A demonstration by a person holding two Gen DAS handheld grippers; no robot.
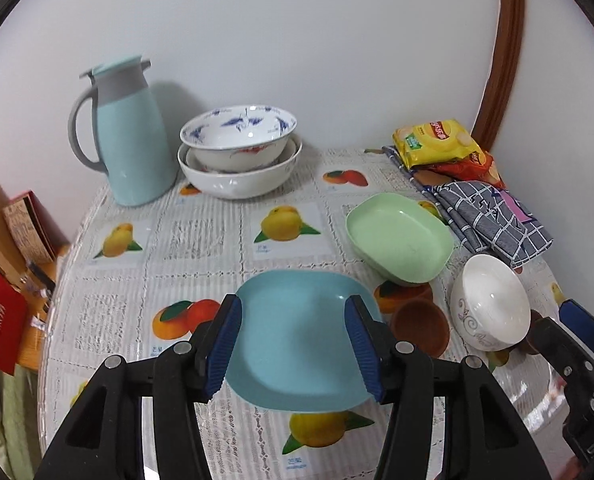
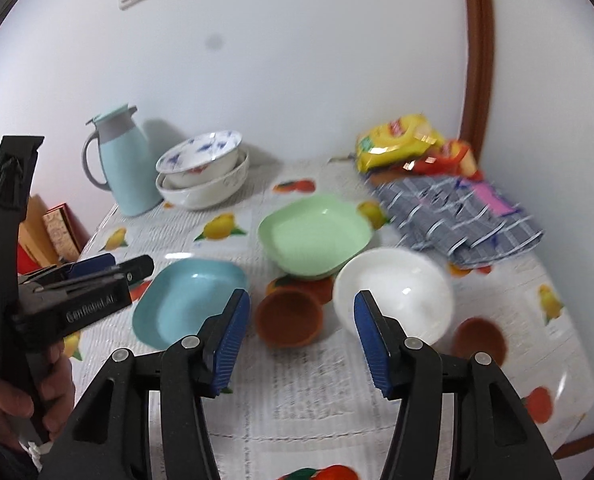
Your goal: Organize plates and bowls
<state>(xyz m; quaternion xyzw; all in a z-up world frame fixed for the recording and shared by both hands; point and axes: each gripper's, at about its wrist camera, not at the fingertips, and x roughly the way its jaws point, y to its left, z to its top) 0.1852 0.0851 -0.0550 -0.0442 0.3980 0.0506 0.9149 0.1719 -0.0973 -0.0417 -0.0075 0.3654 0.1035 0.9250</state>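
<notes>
A blue square plate (image 1: 297, 340) lies on the table under my open left gripper (image 1: 293, 344), whose pads stand either side of it without touching. It also shows in the right wrist view (image 2: 185, 300). A green square dish (image 1: 397, 236) (image 2: 315, 234) sits behind it. A white bowl (image 1: 489, 304) (image 2: 397, 292) and a brown cup (image 1: 419, 322) (image 2: 291, 316) stand to the right. A second brown cup (image 2: 481, 338) is further right. My right gripper (image 2: 301, 340) is open and empty, hovering in front of the brown cup and white bowl. Nested patterned bowls (image 1: 239, 148) (image 2: 203, 172) stand at the back.
A light blue thermos jug (image 1: 131, 136) (image 2: 123, 164) stands at the back left. Snack packets (image 1: 441, 144) and a folded checked cloth (image 1: 493, 216) lie at the back right. Red and brown boxes (image 1: 13, 252) stand off the table's left edge. A wall runs behind the table.
</notes>
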